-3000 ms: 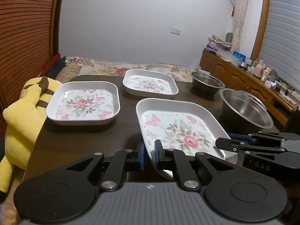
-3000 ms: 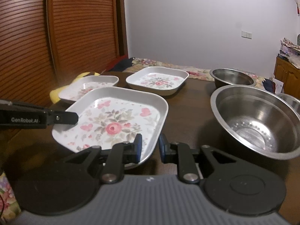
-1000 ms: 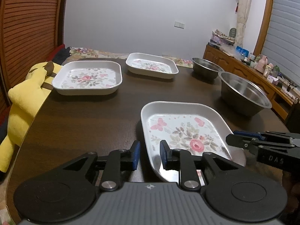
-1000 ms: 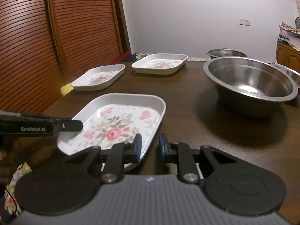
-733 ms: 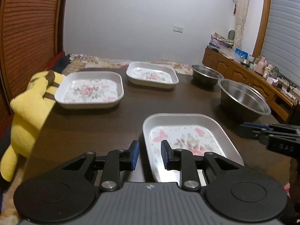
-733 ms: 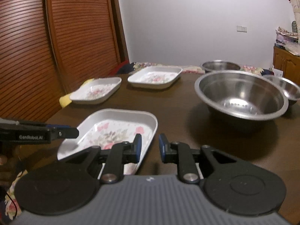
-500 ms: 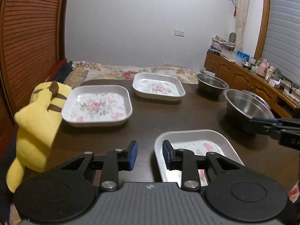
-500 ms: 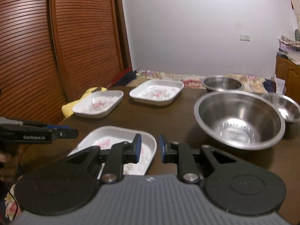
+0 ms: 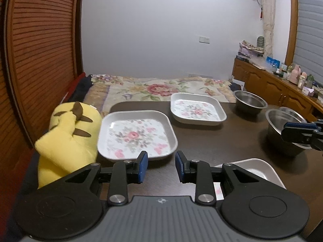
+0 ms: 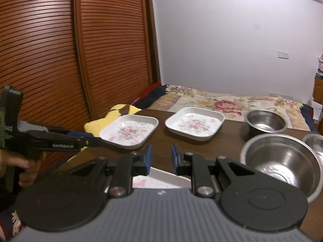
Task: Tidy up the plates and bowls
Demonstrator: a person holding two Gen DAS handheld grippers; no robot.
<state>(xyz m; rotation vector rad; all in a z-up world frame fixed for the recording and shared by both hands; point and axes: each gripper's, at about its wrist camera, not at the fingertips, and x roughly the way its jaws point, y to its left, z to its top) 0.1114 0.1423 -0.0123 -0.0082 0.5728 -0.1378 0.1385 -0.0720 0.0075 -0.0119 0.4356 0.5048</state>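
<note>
Three floral plates sit on the dark table (image 9: pixel 232 141): the near plate (image 9: pixel 256 167) under both grippers, the left plate (image 9: pixel 135 134) by a yellow plush toy (image 9: pixel 68 133), the far plate (image 9: pixel 196 109) — apart, likely awaiting stacking. The left gripper (image 9: pixel 161 166) has just widened, holding nothing; the right gripper (image 10: pixel 161 160) stands slightly parted, empty. Only the right view shows a third bowl (image 10: pixel 315 143) (beside the large bowl (image 10: pixel 280 161)) and the person's hand (image 10: pixel 20 166).

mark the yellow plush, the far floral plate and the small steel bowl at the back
yellow plush (image 9: pixel 66 133): left wrist view, on its yellow body.
far floral plate (image 10: pixel 194 124): right wrist view, on the flower print in its well.
small steel bowl (image 10: pixel 265 123): right wrist view, on its inner wall.
</note>
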